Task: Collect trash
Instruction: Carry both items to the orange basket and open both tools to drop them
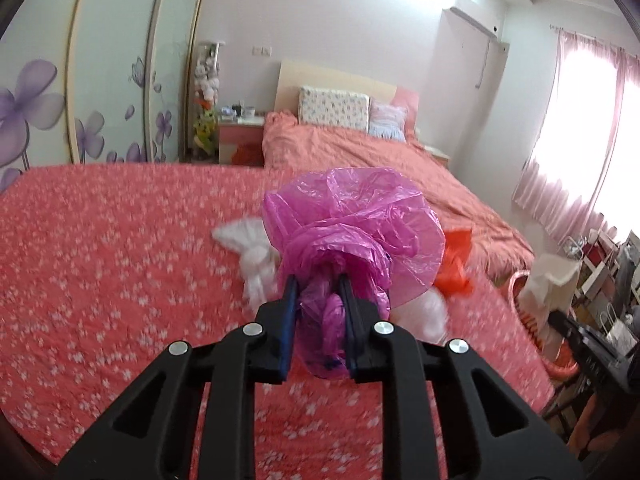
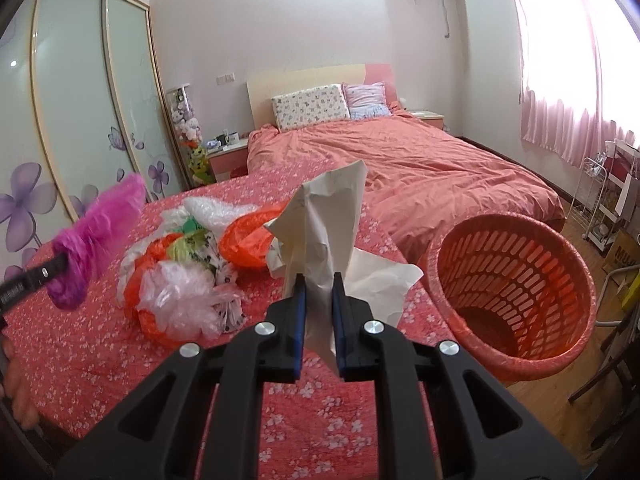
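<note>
My left gripper is shut on a crumpled magenta plastic bag, held above the red floral cover. The same magenta plastic bag shows blurred at the left of the right wrist view. My right gripper is shut on a crumpled white paper sheet, raised over the cover beside the orange basket. A pile of trash lies on the cover: an orange bag, clear and white plastic bags and a green-patterned wrapper. White plastic and an orange bag lie behind the magenta bag.
The orange slotted basket stands on the wooden floor right of the covered surface, its inside bare. A bed with a salmon duvet lies beyond. Sliding wardrobe doors line the left wall. A wire rack and boxes crowd the right.
</note>
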Demonstrator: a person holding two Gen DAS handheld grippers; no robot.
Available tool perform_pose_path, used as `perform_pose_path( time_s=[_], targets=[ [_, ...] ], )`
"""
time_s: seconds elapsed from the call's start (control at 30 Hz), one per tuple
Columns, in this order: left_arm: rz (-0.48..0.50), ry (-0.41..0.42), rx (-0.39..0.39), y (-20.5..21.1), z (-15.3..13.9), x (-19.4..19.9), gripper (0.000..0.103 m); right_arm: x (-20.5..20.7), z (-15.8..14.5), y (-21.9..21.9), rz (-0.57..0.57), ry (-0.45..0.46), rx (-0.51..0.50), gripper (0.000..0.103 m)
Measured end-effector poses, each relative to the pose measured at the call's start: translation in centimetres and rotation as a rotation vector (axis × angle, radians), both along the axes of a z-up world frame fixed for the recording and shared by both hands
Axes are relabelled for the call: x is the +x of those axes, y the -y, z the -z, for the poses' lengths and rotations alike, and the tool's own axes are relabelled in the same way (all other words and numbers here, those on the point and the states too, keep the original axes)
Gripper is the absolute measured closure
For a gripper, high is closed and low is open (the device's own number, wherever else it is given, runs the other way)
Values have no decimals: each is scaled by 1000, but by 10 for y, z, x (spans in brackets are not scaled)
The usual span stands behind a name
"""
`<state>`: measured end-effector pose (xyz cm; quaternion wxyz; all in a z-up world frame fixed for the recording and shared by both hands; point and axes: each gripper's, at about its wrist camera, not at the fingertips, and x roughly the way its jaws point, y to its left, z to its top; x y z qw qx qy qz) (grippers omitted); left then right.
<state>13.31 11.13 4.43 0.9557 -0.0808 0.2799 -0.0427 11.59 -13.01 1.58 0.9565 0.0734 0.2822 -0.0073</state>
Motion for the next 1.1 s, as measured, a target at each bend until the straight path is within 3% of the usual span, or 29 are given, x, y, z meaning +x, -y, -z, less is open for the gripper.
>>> perform_pose_path(
  time_s=[0.2,0.37,0.7,1.1],
  targets=[
    [27,60,6,23,-27,5,83,-5,-10,18,28,35,10,90],
    [115,82,1,62,-35,14,83,-8,-19,41,76,58,9,90],
    [326,46,-30,164,-19,39,83,-12,-31,117,234,96,13,90],
    [494,-19,-23,262,12,61,83,-3,-3,187,339,71,32,90]
  ],
)
